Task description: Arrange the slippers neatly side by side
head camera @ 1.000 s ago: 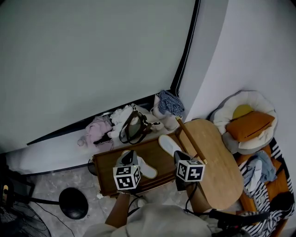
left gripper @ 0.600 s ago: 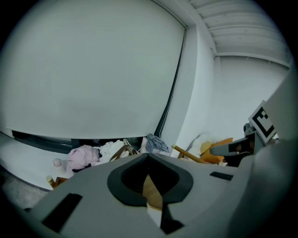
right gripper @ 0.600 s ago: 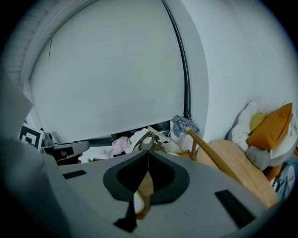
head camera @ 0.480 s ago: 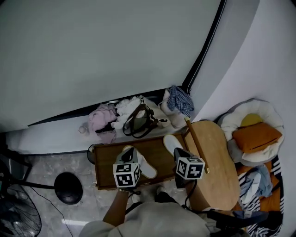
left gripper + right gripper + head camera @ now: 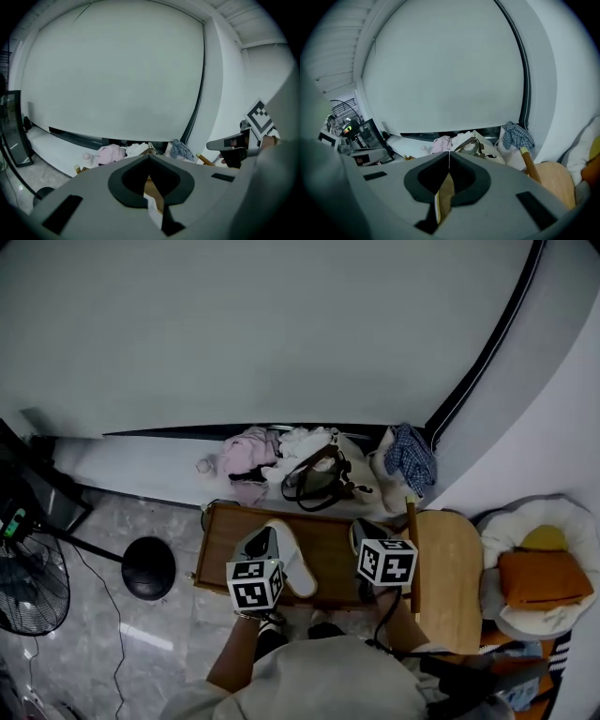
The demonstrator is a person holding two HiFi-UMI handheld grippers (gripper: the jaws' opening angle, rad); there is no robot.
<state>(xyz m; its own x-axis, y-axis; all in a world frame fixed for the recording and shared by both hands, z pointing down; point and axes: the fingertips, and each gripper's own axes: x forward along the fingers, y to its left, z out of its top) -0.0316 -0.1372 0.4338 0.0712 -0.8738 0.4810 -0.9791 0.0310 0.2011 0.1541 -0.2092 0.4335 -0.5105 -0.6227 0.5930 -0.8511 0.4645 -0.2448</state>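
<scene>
the slipper (image 5: pixel 292 568) lies lengthwise just right of the left gripper (image 5: pixel 149 156), farther from the right gripper (image 5: pixel 449 153); all fingers pressed together.

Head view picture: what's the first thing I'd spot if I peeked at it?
The two black-and-white patterned cubes jump out, low in the middle: one on the left tongs, one on the right tongs, over a brown low table. A white slipper lies on that table by the left cube. Behind, a heap of clothes with a bag sits against the big pale wall.
</scene>
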